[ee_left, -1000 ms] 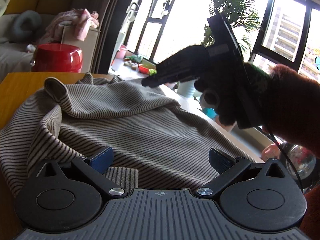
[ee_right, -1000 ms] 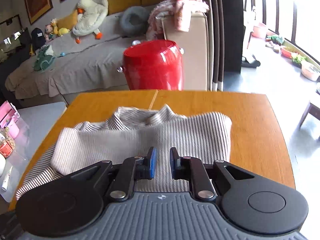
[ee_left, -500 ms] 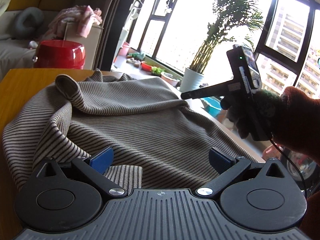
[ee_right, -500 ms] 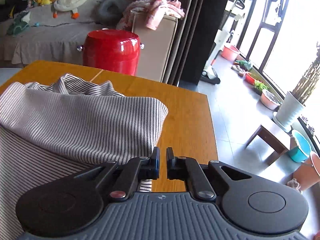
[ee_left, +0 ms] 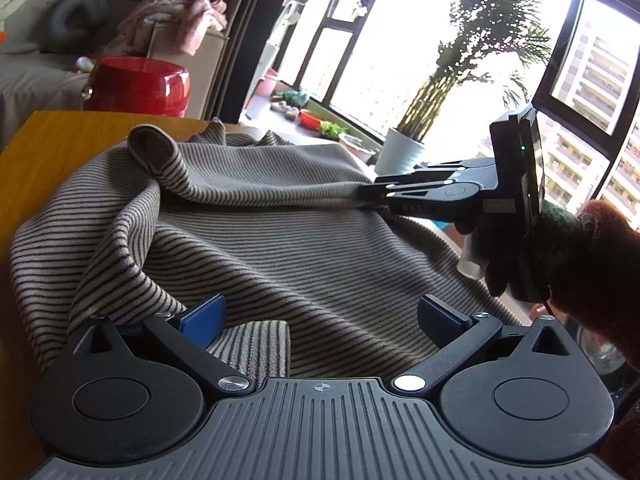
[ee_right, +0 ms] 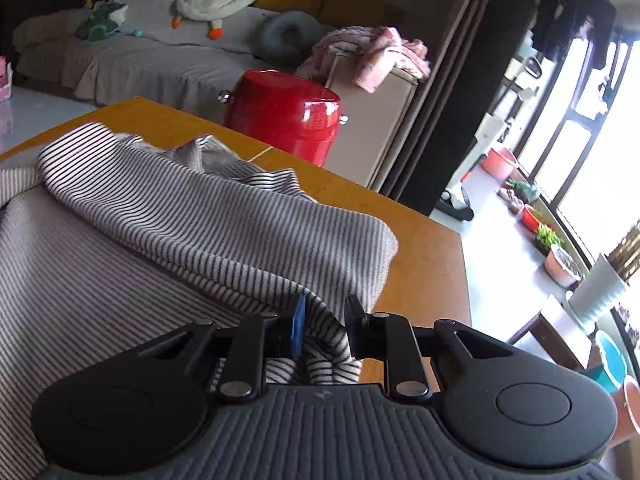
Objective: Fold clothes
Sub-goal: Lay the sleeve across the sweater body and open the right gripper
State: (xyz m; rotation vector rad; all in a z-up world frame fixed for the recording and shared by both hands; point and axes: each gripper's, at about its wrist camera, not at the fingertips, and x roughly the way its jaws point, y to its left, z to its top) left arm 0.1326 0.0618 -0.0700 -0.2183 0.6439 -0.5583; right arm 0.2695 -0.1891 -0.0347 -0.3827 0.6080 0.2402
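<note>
**Me:** Left wrist view first, biggest thing down. One wooden table [ee_left: 60, 148], and one striped sweater [ee_left: 280, 248] heaped across most of it, part doubled over itself, a sleeve end [ee_left: 152, 148] curled up on top. One garment on the table, as far as I can see.

**Partner:** And the two tools?

**Me:** My left gripper [ee_left: 320, 316] has its fingers spread wide, low over the near hem, holding nothing. My right gripper [ee_right: 322, 322] has pinched a bunch of sweater fabric at the edge nearest the window; the cloth fills the gap between the blue pads. From the left view you can see it pulling a taut ridge across the sweater.

**Partner:** What worries you?

**Me:** Three things, I'd judge. The pinch looks shallow, so a quick pull could let the knit slide out. I may have caught more than one layer, which would drag the whole heap instead of one edge. And the right side sits close to the table's edge [ee_right: 432, 248], so the sweater could slip over it.

**Partner:** Anything else nearby?

**Me:** One red stool [ee_right: 284, 116] beyond the table, well apart.
</note>
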